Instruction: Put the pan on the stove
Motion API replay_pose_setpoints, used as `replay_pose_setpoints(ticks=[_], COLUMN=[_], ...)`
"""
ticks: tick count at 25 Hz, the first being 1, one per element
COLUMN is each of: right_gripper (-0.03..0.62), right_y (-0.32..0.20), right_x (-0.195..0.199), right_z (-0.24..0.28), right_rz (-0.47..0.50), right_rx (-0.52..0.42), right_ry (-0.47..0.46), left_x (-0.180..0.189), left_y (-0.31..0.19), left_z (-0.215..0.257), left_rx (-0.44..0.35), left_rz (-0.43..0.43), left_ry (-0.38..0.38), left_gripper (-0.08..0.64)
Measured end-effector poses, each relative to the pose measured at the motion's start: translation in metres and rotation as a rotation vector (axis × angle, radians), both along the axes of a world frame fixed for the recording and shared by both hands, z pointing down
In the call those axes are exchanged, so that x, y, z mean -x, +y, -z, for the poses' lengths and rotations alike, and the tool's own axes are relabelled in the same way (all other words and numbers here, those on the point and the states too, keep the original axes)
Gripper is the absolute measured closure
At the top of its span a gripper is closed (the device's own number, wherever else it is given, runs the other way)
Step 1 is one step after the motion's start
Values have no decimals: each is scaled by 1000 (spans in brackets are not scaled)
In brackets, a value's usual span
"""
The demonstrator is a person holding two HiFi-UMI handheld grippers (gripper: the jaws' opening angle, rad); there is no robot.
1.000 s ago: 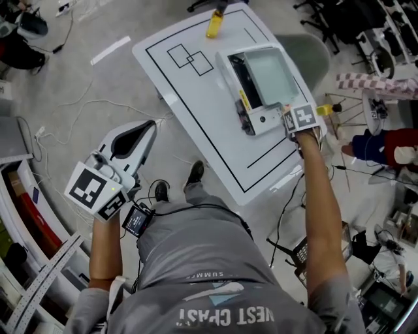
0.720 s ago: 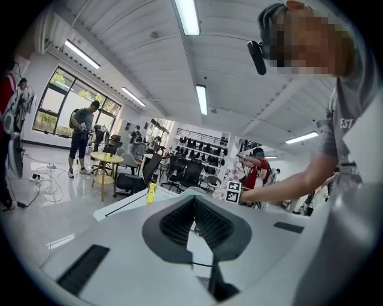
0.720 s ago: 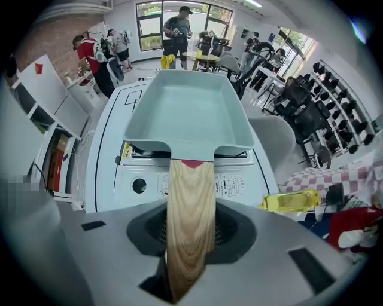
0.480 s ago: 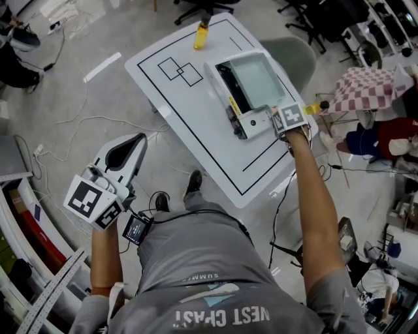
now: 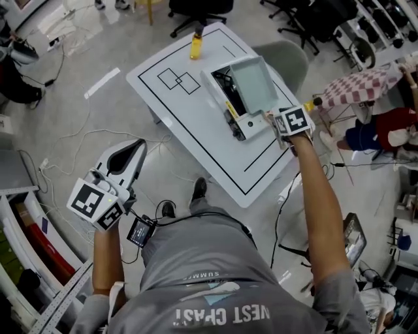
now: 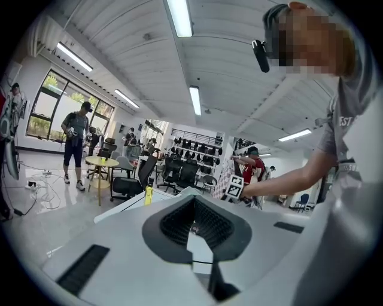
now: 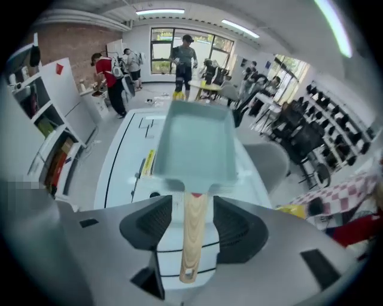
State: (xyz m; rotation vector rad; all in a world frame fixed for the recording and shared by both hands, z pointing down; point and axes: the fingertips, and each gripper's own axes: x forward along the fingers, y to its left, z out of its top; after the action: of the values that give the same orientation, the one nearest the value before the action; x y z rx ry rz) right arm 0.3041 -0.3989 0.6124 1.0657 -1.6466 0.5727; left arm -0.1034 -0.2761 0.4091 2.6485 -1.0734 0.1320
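Observation:
A pale green square pan [image 5: 253, 83] [image 7: 197, 149] rests on the white tabletop stove [image 5: 251, 122] [image 7: 145, 170] on the white table [image 5: 189, 124]. Its wooden handle [image 7: 192, 233] points toward me and lies between the jaws of my right gripper [image 5: 275, 121] [image 7: 192, 204]. Those jaws are opening, and gaps show on both sides of the handle. My left gripper [image 5: 140, 145] [image 6: 194, 200] hangs low at my left side, away from the table, shut with nothing in it.
A yellow bottle [image 5: 195, 45] [image 6: 148, 195] stands at the table's far edge. A grey chair [image 5: 287, 59] sits beyond the stove. Cables [image 5: 85, 107] trail over the floor at left. A person in red [image 5: 392, 130] and office chairs [image 5: 196, 10] are nearby.
My right gripper stays at the stove's near end by the pan handle. The left gripper has hardly moved. My head view has shifted a little.

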Motion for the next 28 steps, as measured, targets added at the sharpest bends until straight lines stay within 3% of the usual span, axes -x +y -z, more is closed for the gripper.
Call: replay_pose_setpoints(ticks=[1,2,4,7,11,20,28], right_gripper=[347,347,347,388,394,396,396], right_y=[3,10,14,-6,-3,-24,-36], right_x=[-3,-7,-12,-11,-14,2,19], right_z=[-25,-48,-71,-65,-65,-27,-29], right_rz=[4,-10,-48,-38,-37,-69,-86], right_rx=[58,102,99,94,110,22,34], right_ry=[1,10,3,-54,-29,-55,-44], left_x=[-2,-3,-4,1,7,5,20], left_y=[1,2,5,11,19,8,2], left_z=[0,1,7,9,-1,0,3], left_rx=[3,5,-2,9,41,35,31], left_rz=[-5,-12,-24,-33,-34,-48,-23], left_ry=[-2,-8,-31,-66,-98,-76,-63], left_gripper=[561,561,561,561,561,561,561])
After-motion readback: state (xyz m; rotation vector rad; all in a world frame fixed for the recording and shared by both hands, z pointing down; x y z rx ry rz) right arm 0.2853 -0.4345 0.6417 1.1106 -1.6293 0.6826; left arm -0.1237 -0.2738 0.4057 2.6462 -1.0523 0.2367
